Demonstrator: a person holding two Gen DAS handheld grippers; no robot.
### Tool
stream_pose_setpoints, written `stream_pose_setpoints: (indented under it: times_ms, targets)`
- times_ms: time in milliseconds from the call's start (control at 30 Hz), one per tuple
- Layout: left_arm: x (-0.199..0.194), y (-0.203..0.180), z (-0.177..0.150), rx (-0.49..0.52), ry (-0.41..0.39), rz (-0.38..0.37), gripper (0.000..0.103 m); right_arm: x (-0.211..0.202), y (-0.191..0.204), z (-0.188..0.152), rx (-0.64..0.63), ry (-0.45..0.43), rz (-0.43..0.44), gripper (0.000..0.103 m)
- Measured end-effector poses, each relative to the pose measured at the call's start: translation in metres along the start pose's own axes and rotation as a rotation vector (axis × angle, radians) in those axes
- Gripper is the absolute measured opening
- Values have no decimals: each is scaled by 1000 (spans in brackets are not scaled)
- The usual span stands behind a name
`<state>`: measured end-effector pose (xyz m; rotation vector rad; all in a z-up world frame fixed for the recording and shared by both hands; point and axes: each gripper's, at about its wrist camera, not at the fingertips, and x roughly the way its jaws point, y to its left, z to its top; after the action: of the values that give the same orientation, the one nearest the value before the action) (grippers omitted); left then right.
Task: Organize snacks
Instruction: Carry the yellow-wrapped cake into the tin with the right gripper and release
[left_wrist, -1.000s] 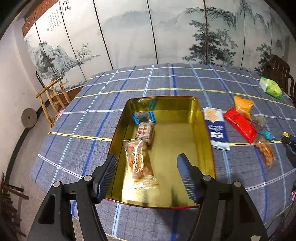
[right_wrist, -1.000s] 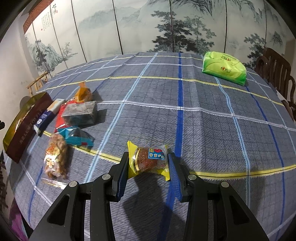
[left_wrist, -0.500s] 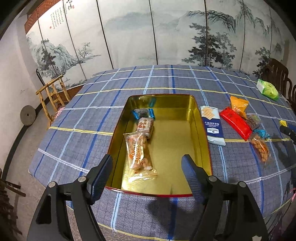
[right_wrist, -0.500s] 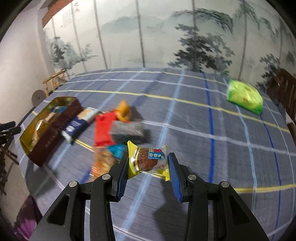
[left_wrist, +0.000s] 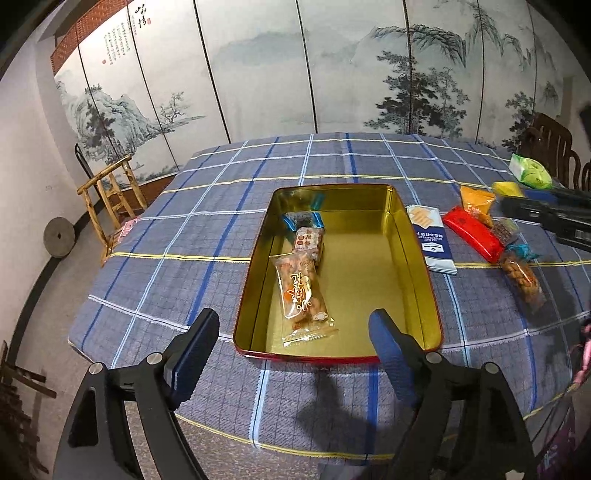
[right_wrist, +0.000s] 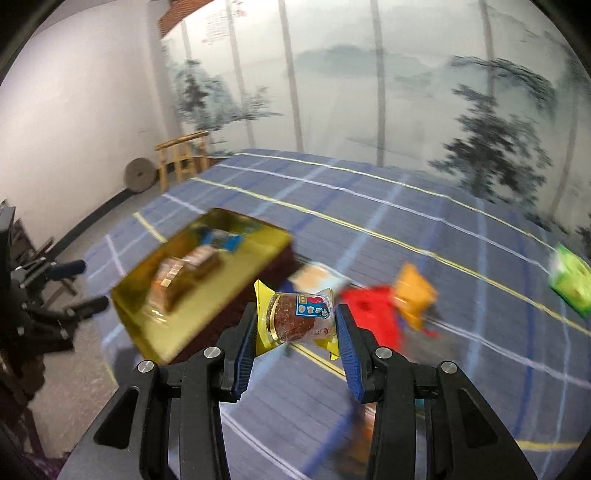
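The landmark is the gold tin (left_wrist: 413, 258), a rectangular tray with a red outer rim, resting on the worktop (left_wrist: 192, 236) under a blue plaid cloth.

Left claw (left_wrist: 293, 354): jaws spread wide, holding nothing, positioned above the worktop at the near short edge of the gold tin.

Right claw (right_wrist: 295, 332): jaws closed on the yellow-edged snack pack (right_wrist: 297, 319), gripping it by both sides. The pack is held in the air, clear of the cloth, just to the right of the gold tin. This view is blurred.

Contents of the gold tin, along its left wall:
- peanut packet (left_wrist: 301, 291), nearest the near edge;
- small red-label packet (left_wrist: 309, 240), touching the peanut packet on its far side;
- blue-ended packet (left_wrist: 301, 218), toward the far wall.

On the cloth to the right of the gold tin:
- blue-and-white cracker pack (left_wrist: 430, 236), just beside the wall;
- red packet (left_wrist: 471, 233) and orange packet (left_wrist: 476, 201), farther right;
- green bag (left_wrist: 530, 175), well apart, near the worktop edge.
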<state>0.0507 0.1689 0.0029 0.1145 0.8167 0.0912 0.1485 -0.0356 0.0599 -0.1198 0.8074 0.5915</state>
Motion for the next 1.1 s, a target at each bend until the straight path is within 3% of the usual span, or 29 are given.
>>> stream_pose_setpoints:
  times_ms: [267,600,667,833,967,1100]
  targets:
    - [-8,12,-7,3,-19,-8,84,59,57,26,-80,63,78,42]
    - [3,25,-17,-7,6,-30,84,134,61,48,-12,191,74,47]
    - [5,28,-18,-14,11,-38,84,143,57,52,35,199,111,48]
    - [9,32,-21,-20,20,-48,84,141,46,60,126,169,150,62]
    - [8,35,-22,-36,12,-67,85,104,10,56,242,109,76,63]
    - [13,32,-22,-39,24,-95,85,94,-21,36,317,163,1,63]
